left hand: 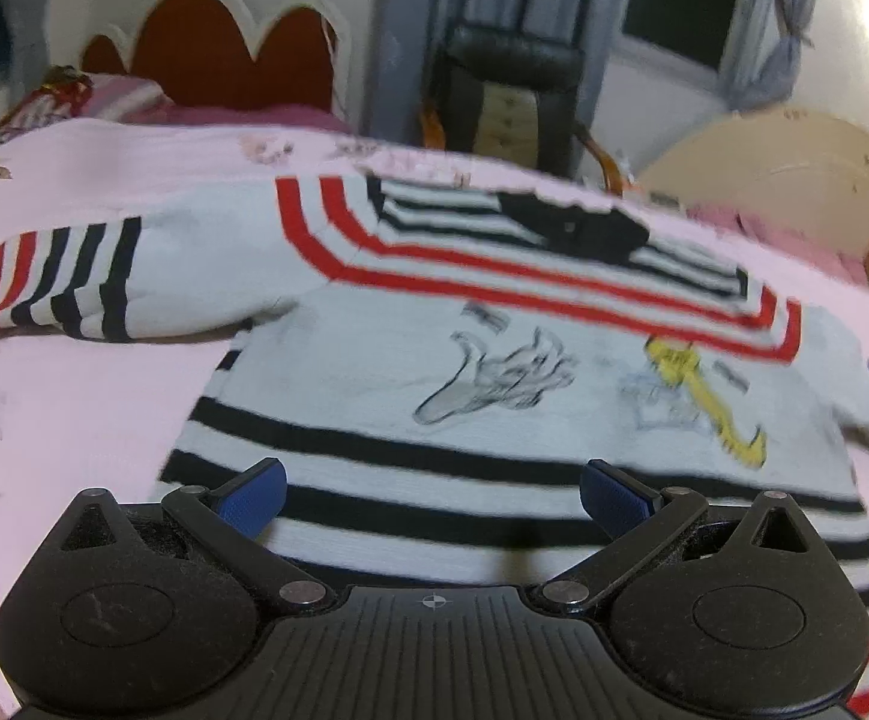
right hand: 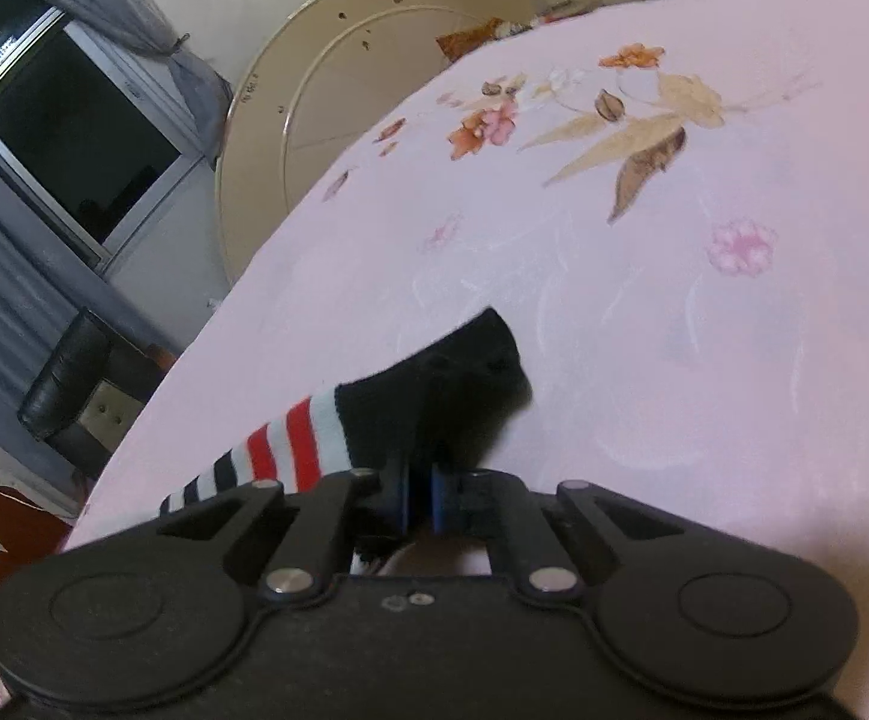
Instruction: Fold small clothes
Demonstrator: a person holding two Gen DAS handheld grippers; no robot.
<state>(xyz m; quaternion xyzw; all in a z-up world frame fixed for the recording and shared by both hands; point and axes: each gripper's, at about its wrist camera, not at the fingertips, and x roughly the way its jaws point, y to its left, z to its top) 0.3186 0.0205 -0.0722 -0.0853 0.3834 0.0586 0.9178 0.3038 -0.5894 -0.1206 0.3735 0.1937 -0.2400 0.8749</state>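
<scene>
The sweater [left hand: 494,372] lies flat on the bed [left hand: 74,420] beneath the wide-open left hand-held gripper [left hand: 432,495]; the right hand-held gripper [right hand: 417,495] pinches its cuff [right hand: 434,384] (black, red-and-navy striped sleeve).

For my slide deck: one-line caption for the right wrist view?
Right gripper shut on the sweater's striped sleeve cuff, above the pink floral bedsheet.
</scene>
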